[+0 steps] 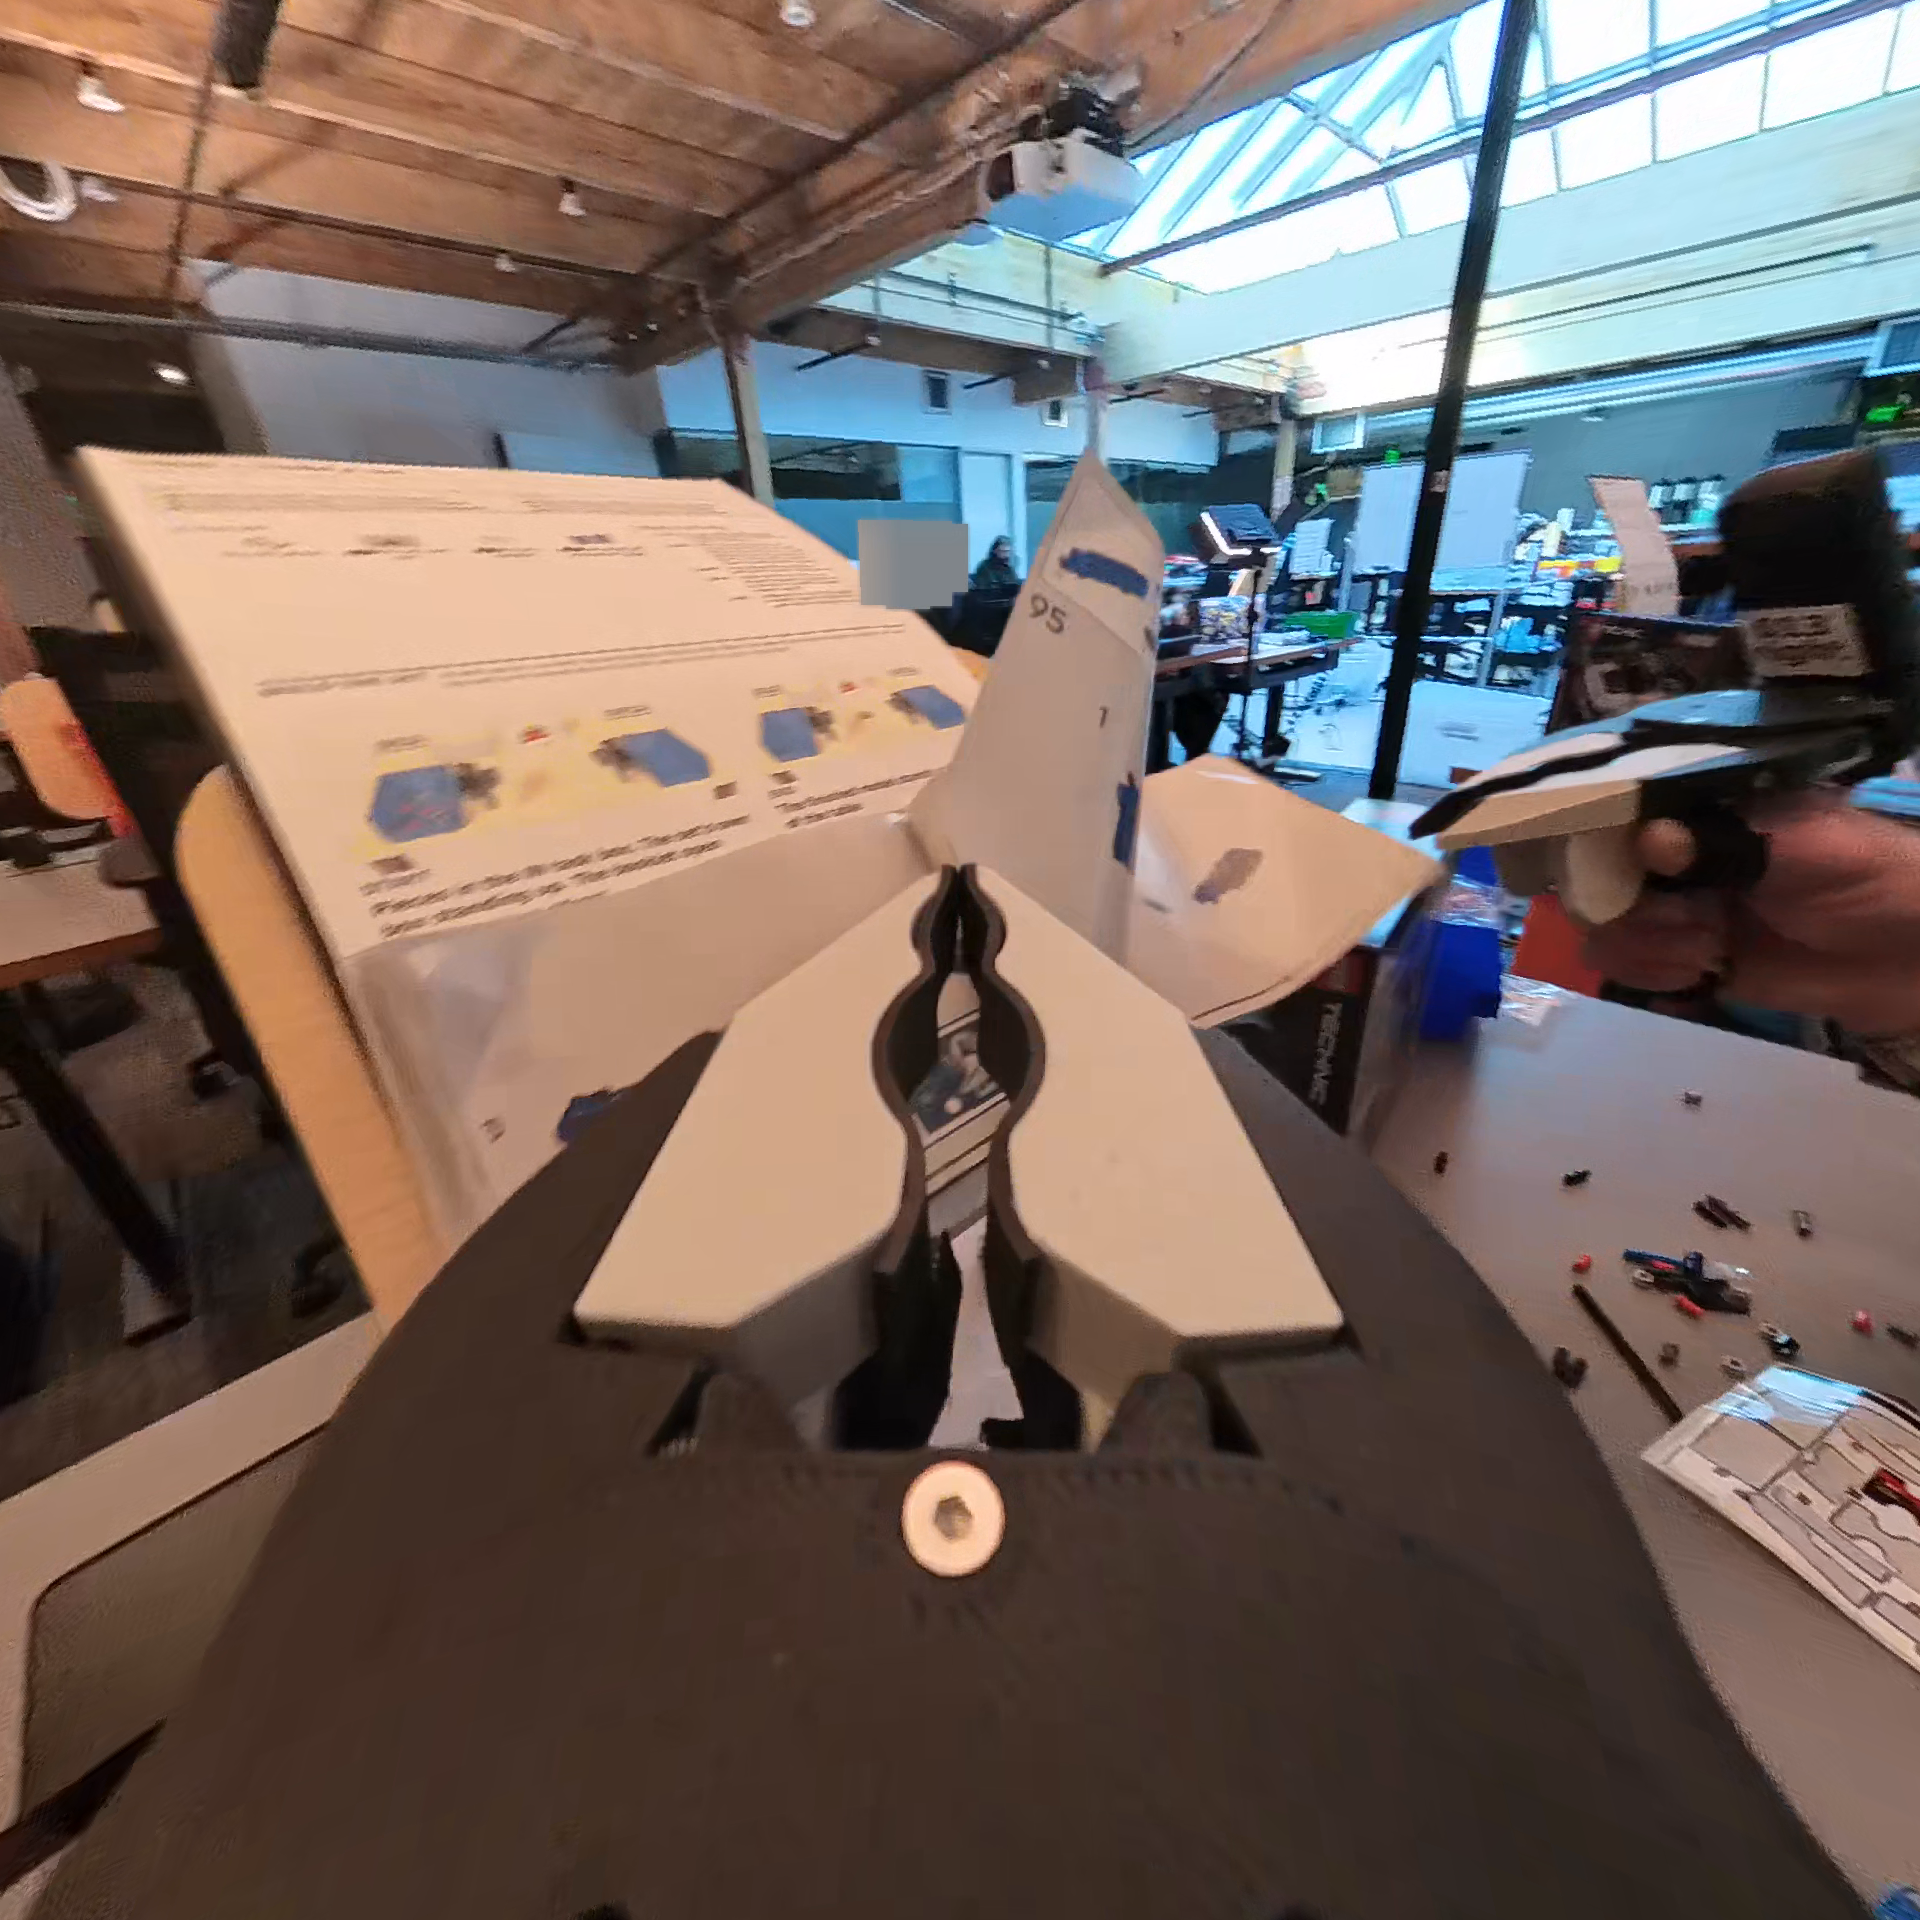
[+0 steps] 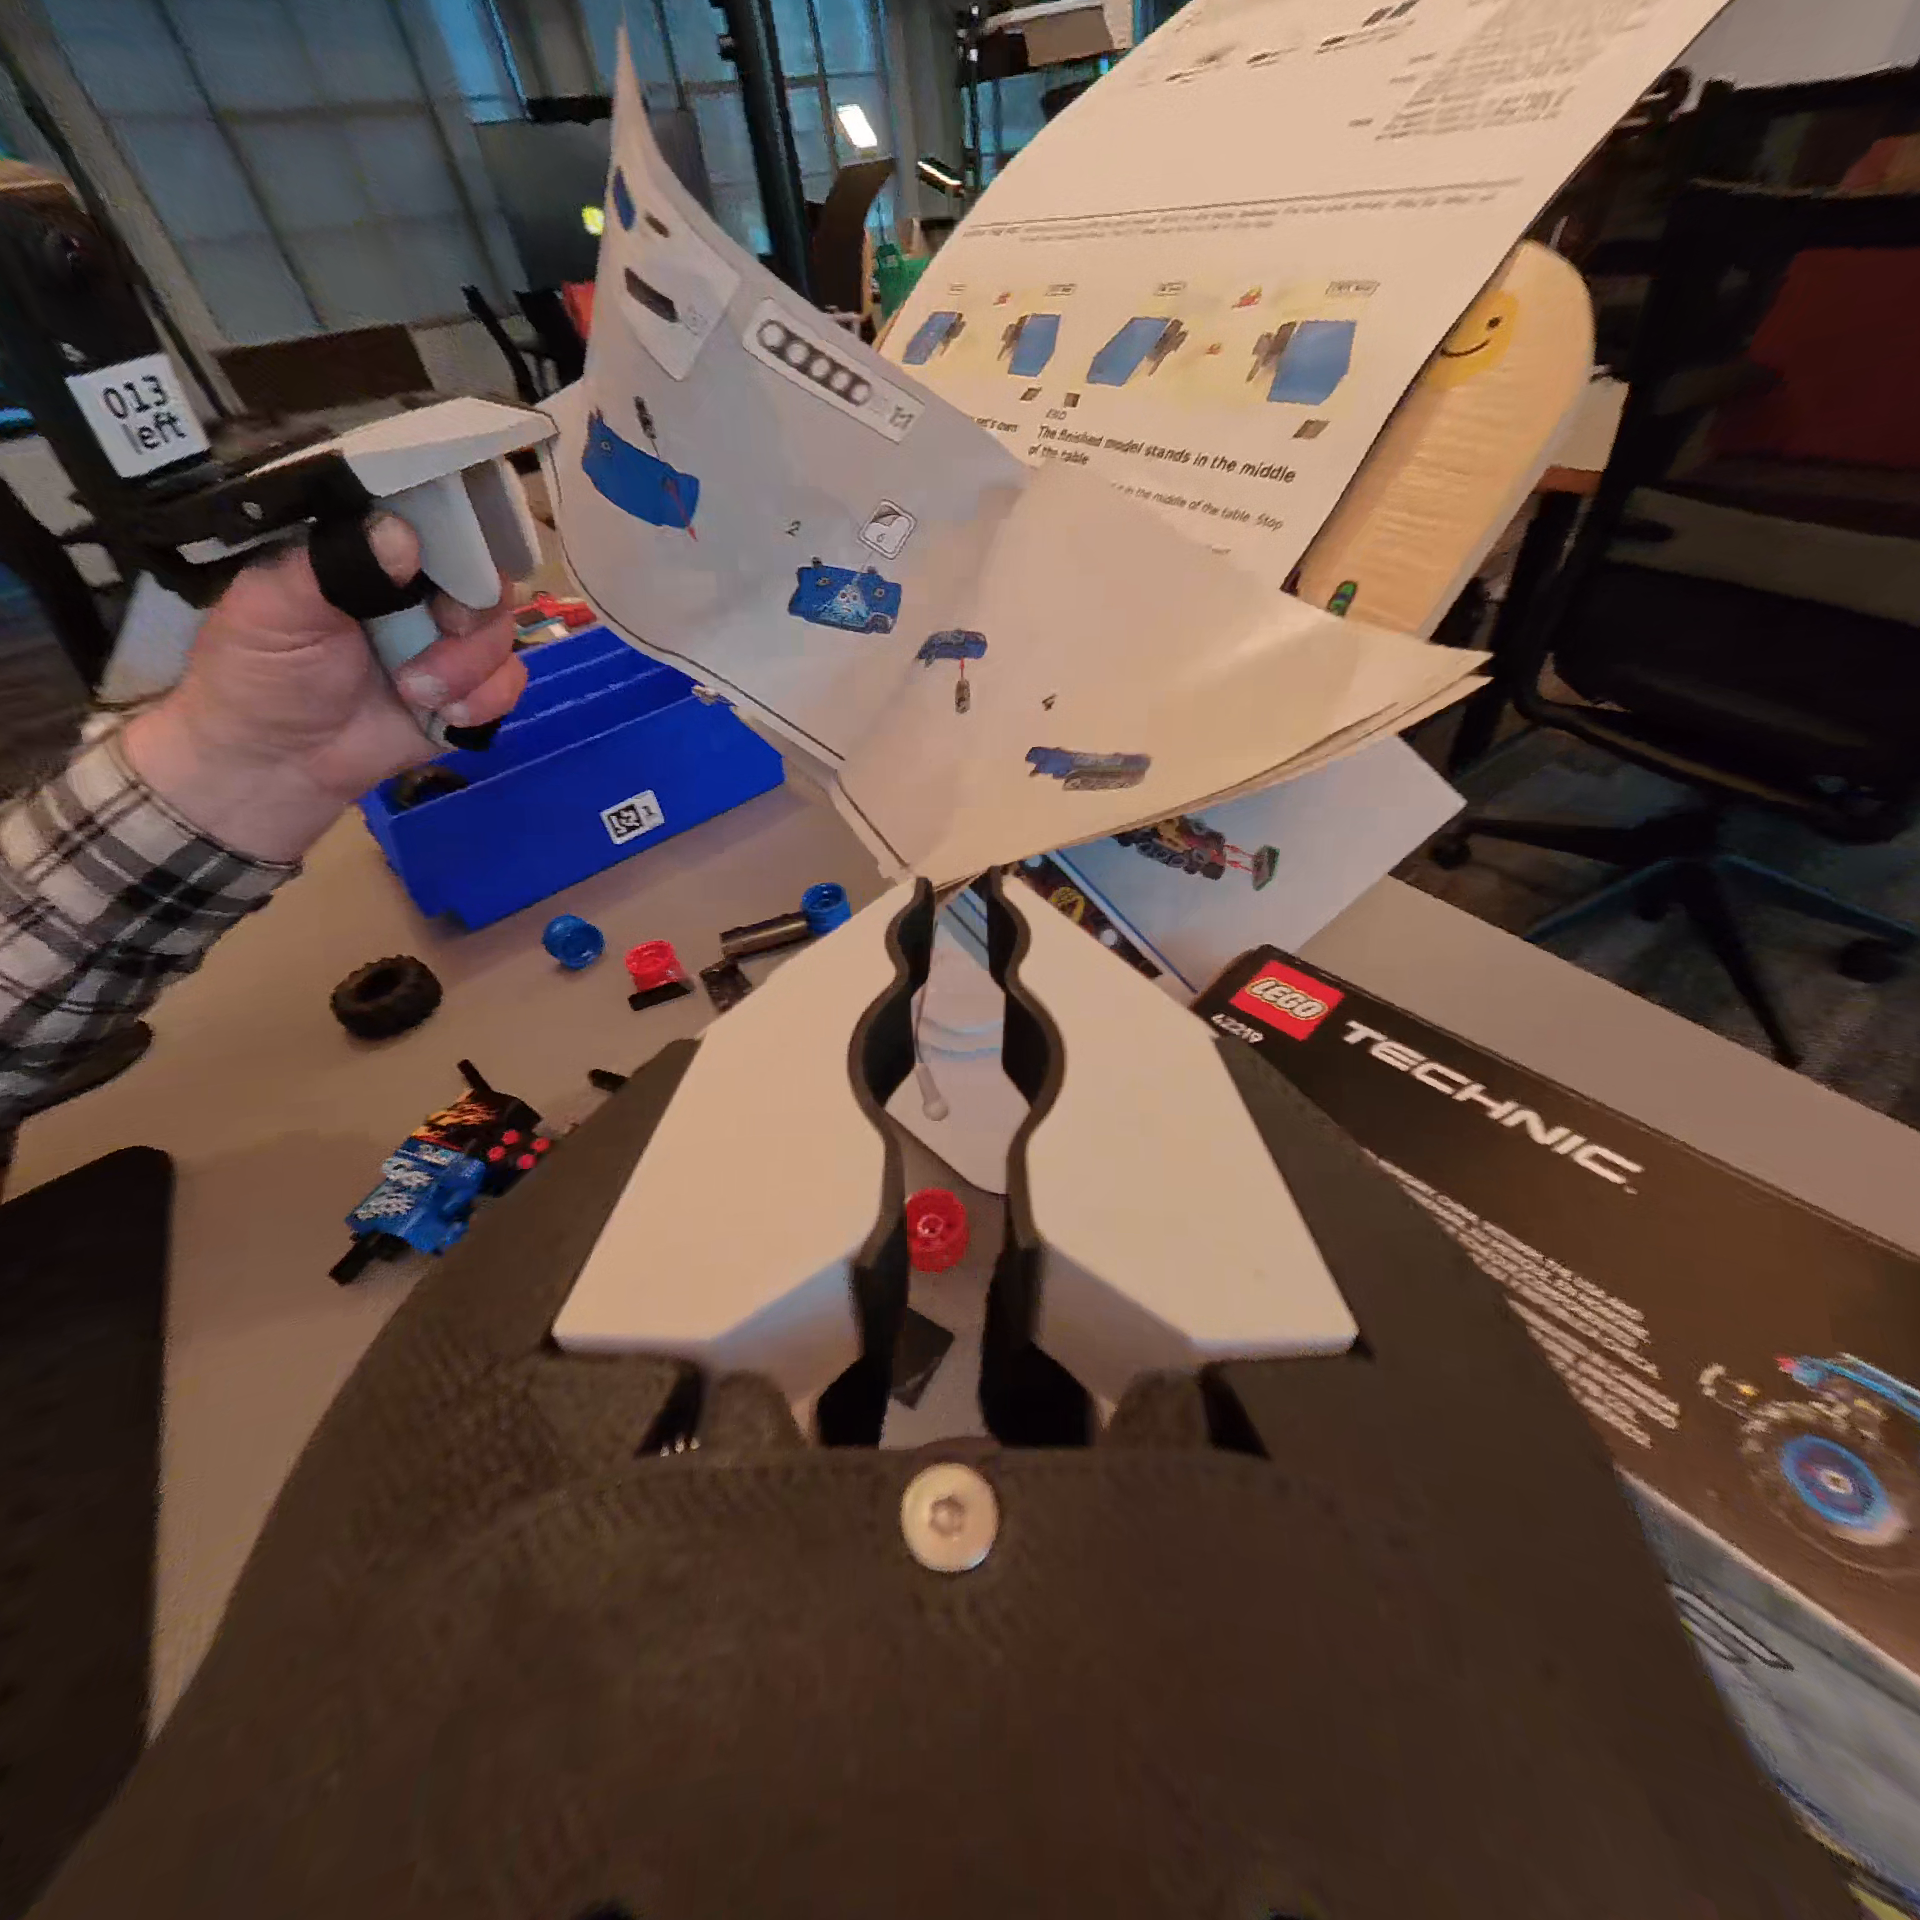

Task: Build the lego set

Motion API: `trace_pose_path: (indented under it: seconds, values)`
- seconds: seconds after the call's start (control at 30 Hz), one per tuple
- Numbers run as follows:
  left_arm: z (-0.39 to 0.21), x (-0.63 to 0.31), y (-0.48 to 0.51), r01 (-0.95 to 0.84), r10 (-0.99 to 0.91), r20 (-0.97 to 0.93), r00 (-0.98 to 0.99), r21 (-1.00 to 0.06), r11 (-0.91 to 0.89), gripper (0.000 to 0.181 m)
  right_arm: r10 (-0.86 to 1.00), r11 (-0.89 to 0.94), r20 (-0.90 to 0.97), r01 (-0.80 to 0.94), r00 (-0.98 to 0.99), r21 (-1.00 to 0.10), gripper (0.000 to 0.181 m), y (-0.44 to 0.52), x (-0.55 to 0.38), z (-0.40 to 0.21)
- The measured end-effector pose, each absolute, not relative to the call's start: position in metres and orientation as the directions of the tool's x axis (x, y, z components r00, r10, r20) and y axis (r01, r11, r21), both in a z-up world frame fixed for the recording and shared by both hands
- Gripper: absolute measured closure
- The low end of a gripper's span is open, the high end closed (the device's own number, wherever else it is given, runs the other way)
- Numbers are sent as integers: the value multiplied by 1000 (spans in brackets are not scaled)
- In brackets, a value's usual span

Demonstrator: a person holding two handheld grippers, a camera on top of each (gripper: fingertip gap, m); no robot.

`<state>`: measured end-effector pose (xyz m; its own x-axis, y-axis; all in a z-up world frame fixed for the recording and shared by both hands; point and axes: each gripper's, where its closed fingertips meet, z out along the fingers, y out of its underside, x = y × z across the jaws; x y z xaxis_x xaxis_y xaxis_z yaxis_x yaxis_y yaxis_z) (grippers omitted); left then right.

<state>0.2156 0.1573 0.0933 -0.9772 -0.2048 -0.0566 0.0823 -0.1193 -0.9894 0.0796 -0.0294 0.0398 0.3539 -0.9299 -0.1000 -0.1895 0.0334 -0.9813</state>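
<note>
An open instruction booklet (image 2: 935,582) hangs in the air between my two grippers, its pages fanned and bent. My left gripper (image 1: 958,883) is shut on one edge of it, with a page (image 1: 1060,707) standing up from the tips. My right gripper (image 2: 956,888) is pinched on the booklet's lower corner. Each gripper shows in the other's view, left (image 2: 520,436) and right (image 1: 1439,821). A partly built blue model (image 2: 436,1184) lies on the table (image 2: 260,1039) at the left. A tyre (image 2: 384,995), blue hubs (image 2: 574,940) and red hubs (image 2: 652,966) lie near it.
A blue parts bin (image 2: 582,790) stands behind the loose pieces. The black set box (image 2: 1558,1247) lies at the right. A large printed sheet (image 1: 499,675) leans behind the booklet. A sticker sheet (image 1: 1808,1496) and small pieces (image 1: 1683,1273) lie on the table. A chair (image 2: 1714,623) stands beyond its edge. One gripper's finger ends stand about 25 cm off the other's. The partly built blue model (image 2: 436,1184) is about equally far from each gripper, around 30 cm.
</note>
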Motion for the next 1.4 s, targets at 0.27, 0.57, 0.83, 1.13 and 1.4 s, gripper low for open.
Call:
trace_pose_path:
  seconds: [0.27, 0.57, 0.83, 1.13, 1.4]
  values:
    - [78, 243, 182, 2, -257, 40, -966, -987, -160, 181, -948, -138, 97, -116, 304, -984, 158, -17, 77, 60]
    - [48, 271, 194, -38, -358, 68, -931, -995, -89, 181, -815, -416, 310, -122, 490, -901, 155, 71, 115, 35]
    - [13, 292, 197, -55, -357, 50, -933, -998, 4, 181, -640, -620, 432, -96, 636, -778, 162, 167, 183, -4]
    - [-5, 299, 195, -85, -263, 66, -962, -994, 65, 181, -577, -753, 552, -129, 602, -645, 160, 201, 262, -36]
    - [-16, 303, 194, -94, -183, 68, -981, -986, 139, 181, -426, -888, 723, -100, 544, -449, 179, 214, 291, -62]
